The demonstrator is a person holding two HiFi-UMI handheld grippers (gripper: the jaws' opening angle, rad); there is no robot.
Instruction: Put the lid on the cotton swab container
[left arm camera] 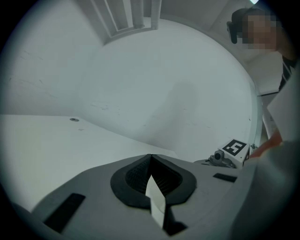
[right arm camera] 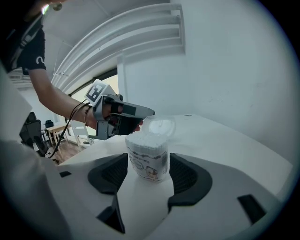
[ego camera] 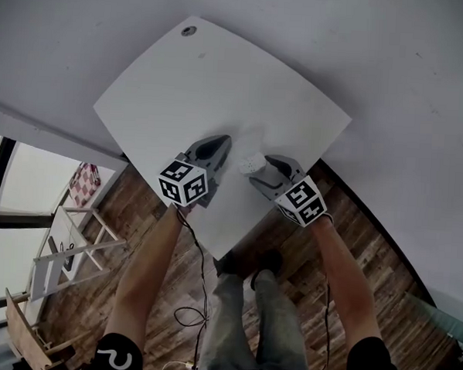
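The cotton swab container (right arm camera: pixel 147 157), a small clear tub packed with white swabs and open at the top, stands upright on the white table (ego camera: pixel 221 87). My right gripper (right arm camera: pixel 148 161) is closed round it, with a pad against each side. In the head view the tub (ego camera: pixel 249 165) sits just ahead of the right gripper (ego camera: pixel 262 169). Behind it, a clear round lid (right arm camera: pixel 160 126) stands tilted beside the tip of the left gripper (right arm camera: pixel 140 114). The left gripper (left arm camera: pixel 151 159) has its pads together and nothing shows between them. Whether it touches the lid I cannot tell.
Both grippers work close to the table's near corner (ego camera: pixel 222 253), above a wooden floor (ego camera: pixel 369 226). A cable hole (ego camera: pixel 188 30) marks the far corner. A wooden frame (ego camera: pixel 65 249) stands at the left, and the person's legs (ego camera: pixel 248 313) are below the table edge.
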